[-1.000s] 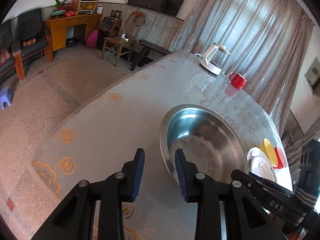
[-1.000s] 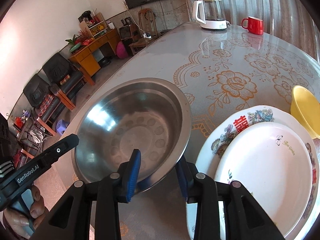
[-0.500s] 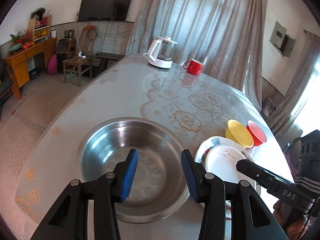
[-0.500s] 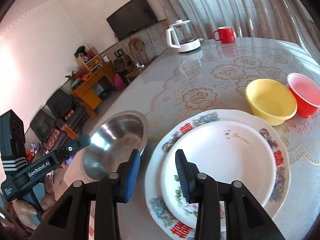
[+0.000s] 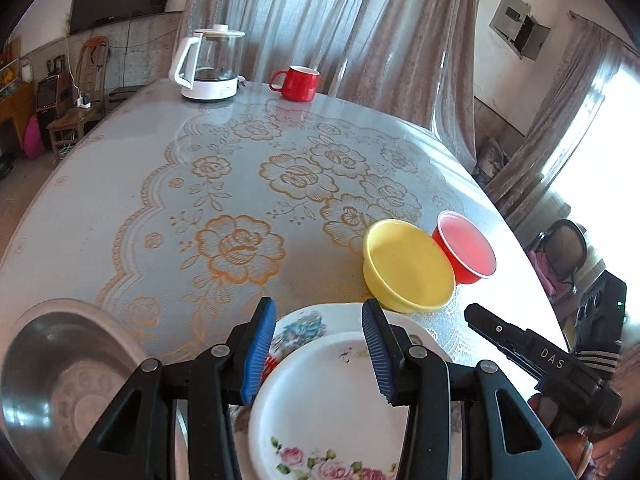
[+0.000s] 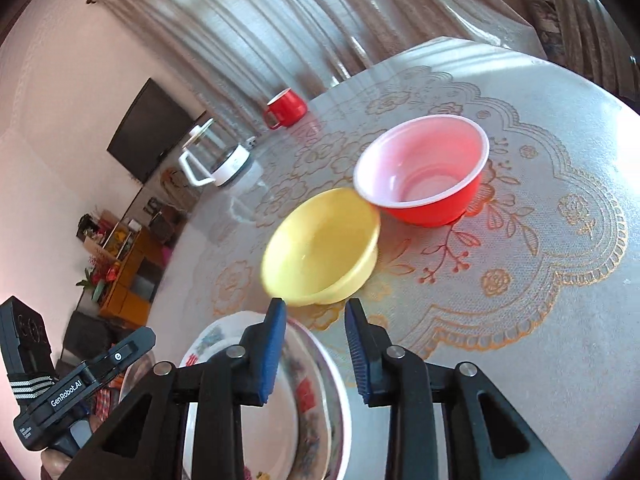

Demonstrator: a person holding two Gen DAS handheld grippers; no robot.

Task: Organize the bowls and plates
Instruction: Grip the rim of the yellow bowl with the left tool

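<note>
My left gripper (image 5: 318, 322) is open and empty above a small white plate (image 5: 324, 400) that lies on a larger floral plate (image 5: 296, 330). A steel bowl (image 5: 60, 364) sits at the lower left. A yellow bowl (image 5: 408, 266) and a red bowl (image 5: 466, 250) stand side by side just beyond the plates. My right gripper (image 6: 316, 320) is open and empty, over the rim of the stacked plates (image 6: 320, 380), just short of the yellow bowl (image 6: 320, 248). The red bowl (image 6: 424, 172) stands behind it, touching or nearly so.
A round table with a floral lace cover (image 5: 240, 184) holds a glass kettle (image 5: 210, 66) and a red mug (image 5: 298, 82) at its far edge. Curtains hang behind. The kettle (image 6: 218, 156) and mug (image 6: 286, 108) also show in the right wrist view.
Both grippers have swung right, away from the steel bowl. The left one now hangs over the stacked plates, and the right one has come close to the yellow bowl.
</note>
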